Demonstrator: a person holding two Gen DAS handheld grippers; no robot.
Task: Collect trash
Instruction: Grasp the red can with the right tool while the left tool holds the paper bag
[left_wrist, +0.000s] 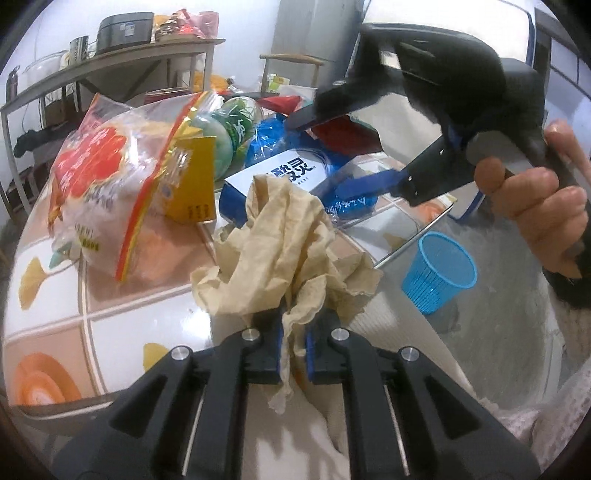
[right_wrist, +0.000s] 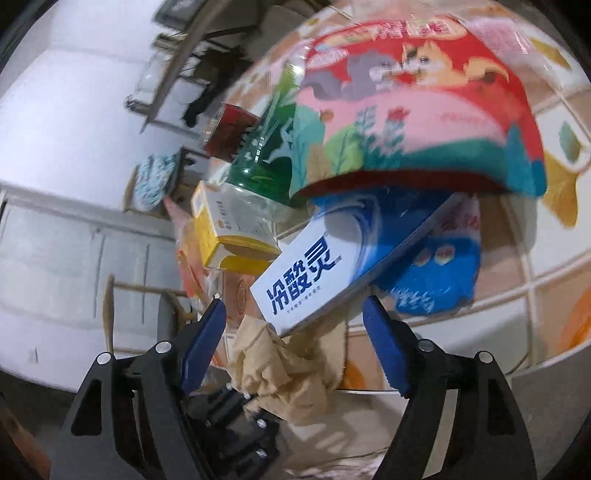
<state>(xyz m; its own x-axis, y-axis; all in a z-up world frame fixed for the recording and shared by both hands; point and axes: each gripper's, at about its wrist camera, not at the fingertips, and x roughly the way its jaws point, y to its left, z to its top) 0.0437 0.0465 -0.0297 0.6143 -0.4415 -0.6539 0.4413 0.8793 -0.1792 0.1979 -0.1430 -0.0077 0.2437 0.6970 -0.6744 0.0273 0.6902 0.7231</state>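
We see the left tongs (left_wrist: 293, 345) clamped on a crumpled beige paper napkin (left_wrist: 284, 243), their blue pads pressed tight against a fold of it. The bulk of the napkin billows out ahead of the tips, over the edge of the tiled table (left_wrist: 122, 332), and a ragged tail hangs down between the black arms towards the camera.

In the same view the right tongs (left_wrist: 332, 155) stand with their jaws well apart, held by a hand (left_wrist: 535, 206) at the right. One finger reaches over a dark red packet, the other, with its blue pad, lies over the blue wrapper (left_wrist: 269, 140) just past the white-and-blue box (left_wrist: 280, 175). From the right wrist view, the right tongs (right_wrist: 295, 314) are open wide, and nothing is pinched between the pads; the corner of the white-and-blue box (right_wrist: 306, 273) sits in the gap, and the napkin (right_wrist: 284, 376) lies below it, between the two arms, with the left tongs' black head touching it from below.

On the table behind the napkin we find a clear noodle bag with red print (left_wrist: 99, 184), a yellow carton (left_wrist: 195, 181) and a green bottle (left_wrist: 225, 136). A small blue mesh basket (left_wrist: 439, 271) stands on the floor beyond the table's edge, to the right of the napkin and well apart from it.
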